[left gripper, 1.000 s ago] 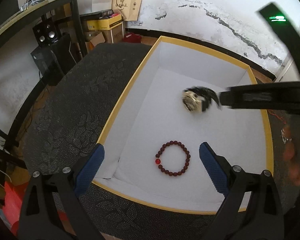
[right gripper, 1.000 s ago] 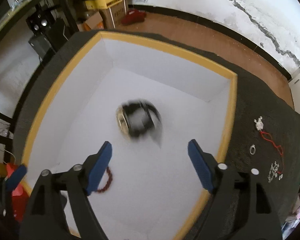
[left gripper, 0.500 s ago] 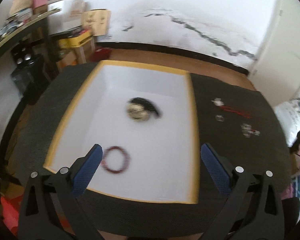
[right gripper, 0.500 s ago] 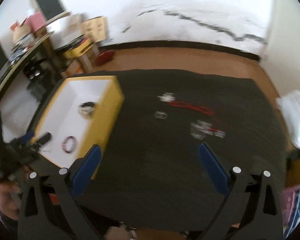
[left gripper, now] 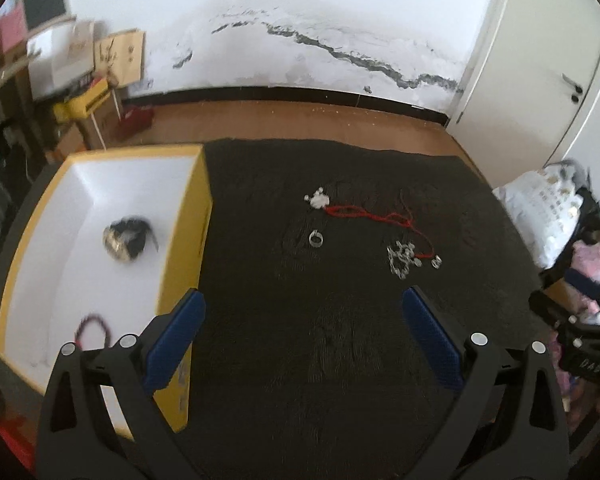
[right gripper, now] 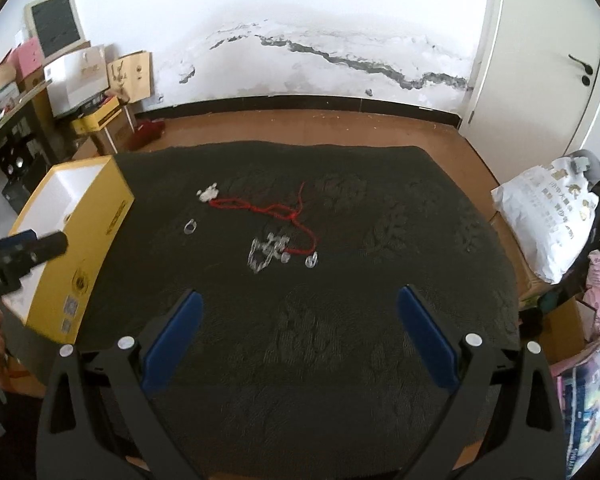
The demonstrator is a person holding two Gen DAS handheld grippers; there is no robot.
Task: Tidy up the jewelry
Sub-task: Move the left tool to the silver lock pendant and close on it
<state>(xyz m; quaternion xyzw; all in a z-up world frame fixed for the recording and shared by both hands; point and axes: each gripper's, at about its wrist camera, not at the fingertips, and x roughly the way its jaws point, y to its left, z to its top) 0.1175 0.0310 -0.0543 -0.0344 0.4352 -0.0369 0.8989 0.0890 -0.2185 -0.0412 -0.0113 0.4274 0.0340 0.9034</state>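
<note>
Both grippers hung empty over the dark cloth, jewelry split between box and table.

The left gripper and right gripper each had their blue fingers spread wide, holding nothing. Inside the yellow box lay a blurred watch and a red bead bracelet, partly hidden behind the left finger. On the cloth sat a red-corded pendant, a ring and a silvery cluster, too smeared to identify.

You face a cracked white wall above a brown wooden floor, a white door at right.
</note>
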